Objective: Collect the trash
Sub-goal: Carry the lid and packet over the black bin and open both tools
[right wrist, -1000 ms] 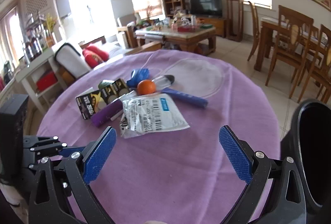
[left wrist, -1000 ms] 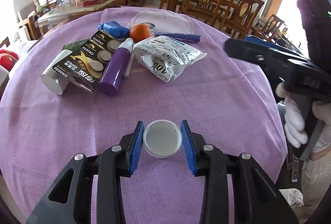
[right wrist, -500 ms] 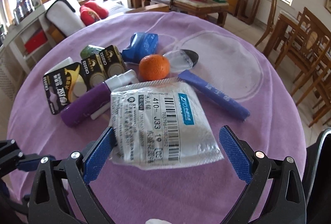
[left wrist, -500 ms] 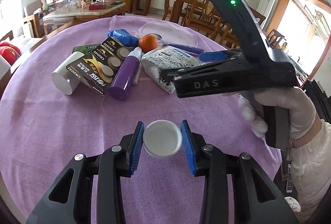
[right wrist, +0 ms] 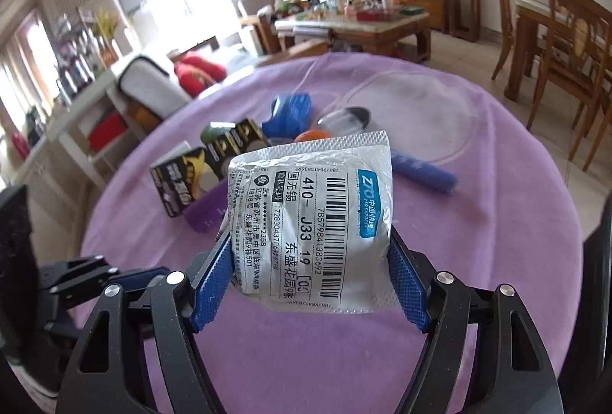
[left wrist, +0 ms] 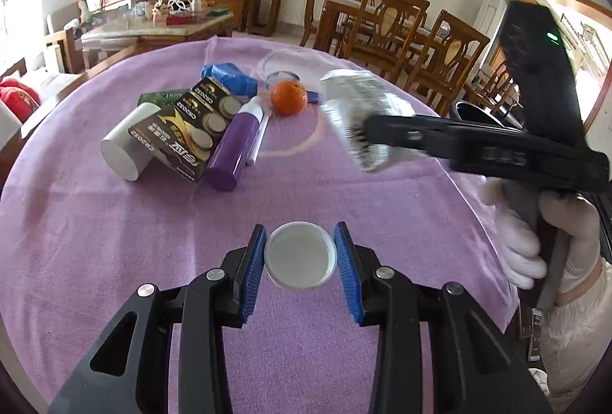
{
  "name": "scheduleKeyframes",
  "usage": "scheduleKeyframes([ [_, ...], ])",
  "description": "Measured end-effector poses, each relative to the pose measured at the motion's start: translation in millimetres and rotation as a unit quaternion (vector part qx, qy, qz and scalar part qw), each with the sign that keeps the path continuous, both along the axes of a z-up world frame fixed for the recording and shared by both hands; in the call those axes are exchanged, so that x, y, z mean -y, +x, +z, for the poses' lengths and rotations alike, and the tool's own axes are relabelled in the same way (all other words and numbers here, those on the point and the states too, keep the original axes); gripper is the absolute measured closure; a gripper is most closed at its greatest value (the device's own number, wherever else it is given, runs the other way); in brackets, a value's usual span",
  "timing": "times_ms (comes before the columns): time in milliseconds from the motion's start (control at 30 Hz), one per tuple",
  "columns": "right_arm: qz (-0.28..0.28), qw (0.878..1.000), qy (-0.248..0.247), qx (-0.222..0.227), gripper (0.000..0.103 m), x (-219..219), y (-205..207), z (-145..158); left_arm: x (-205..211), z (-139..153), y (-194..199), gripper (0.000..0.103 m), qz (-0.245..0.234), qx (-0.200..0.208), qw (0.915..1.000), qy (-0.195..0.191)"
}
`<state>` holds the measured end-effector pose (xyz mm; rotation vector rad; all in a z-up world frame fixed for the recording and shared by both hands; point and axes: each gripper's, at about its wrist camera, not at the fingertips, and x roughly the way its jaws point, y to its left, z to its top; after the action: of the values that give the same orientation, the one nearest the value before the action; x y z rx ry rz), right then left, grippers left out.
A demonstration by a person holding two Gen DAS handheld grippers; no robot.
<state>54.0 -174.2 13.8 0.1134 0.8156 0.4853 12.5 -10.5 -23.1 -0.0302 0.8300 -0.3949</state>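
Observation:
My left gripper (left wrist: 299, 258) is shut on a round white plastic lid (left wrist: 299, 245), held just above the purple tablecloth (left wrist: 114, 261) near the front edge. My right gripper (right wrist: 310, 261) has its jaws closing, both blue pads pressing the sides of a crinkled silver courier bag (right wrist: 310, 207) with a barcode label. The bag hangs clear of the table. In the left wrist view the same bag (left wrist: 355, 96) is blurred at the tip of the right gripper (left wrist: 386, 133), which a gloved hand (left wrist: 524, 253) holds at the right.
On the cloth lie an orange (left wrist: 288, 98), a battery card pack (left wrist: 183, 135), a purple bottle (left wrist: 233, 150), a white cylinder (left wrist: 122, 154), a blue wad (left wrist: 227, 77) and a purple tube (right wrist: 424, 171). A black bin (left wrist: 478, 110) stands past the table's right edge.
My right gripper came forward over the silver courier bag, closed on its sides and lifted it off the cloth. The left gripper kept still with the white lid.

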Motion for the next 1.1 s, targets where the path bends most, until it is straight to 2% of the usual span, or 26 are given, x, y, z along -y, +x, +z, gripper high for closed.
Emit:
scheduleKeyframes([
  [233, -0.066, 0.996, 0.052, 0.033, 0.029, 74, -49, 21, 28, 18, -1, 0.067, -0.024, 0.031, 0.9992, -0.009],
  [367, -0.12, 0.989, 0.076, 0.051, 0.029, 129, -73, 29, 73, 36, 1, 0.067, -0.063, 0.059, 0.9962, -0.008],
  [600, -0.223, 0.966, 0.104, 0.081, 0.029, 234, -108, 37, 172, 58, 10, 0.067, -0.146, 0.093, 0.9848, -0.009],
  [833, -0.3, 0.94, 0.13, 0.098, 0.029, 327, -138, 30, 262, 52, 31, 0.067, -0.206, 0.078, 0.975, -0.027],
  [1000, -0.327, 0.928, 0.157, 0.088, 0.029, 370, -143, 9, 305, 37, 54, 0.067, -0.217, 0.055, 0.9736, -0.043],
  [1100, -0.337, 0.922, 0.173, 0.074, 0.029, 384, -139, -7, 325, 25, 66, 0.067, -0.217, 0.045, 0.9744, -0.037],
])
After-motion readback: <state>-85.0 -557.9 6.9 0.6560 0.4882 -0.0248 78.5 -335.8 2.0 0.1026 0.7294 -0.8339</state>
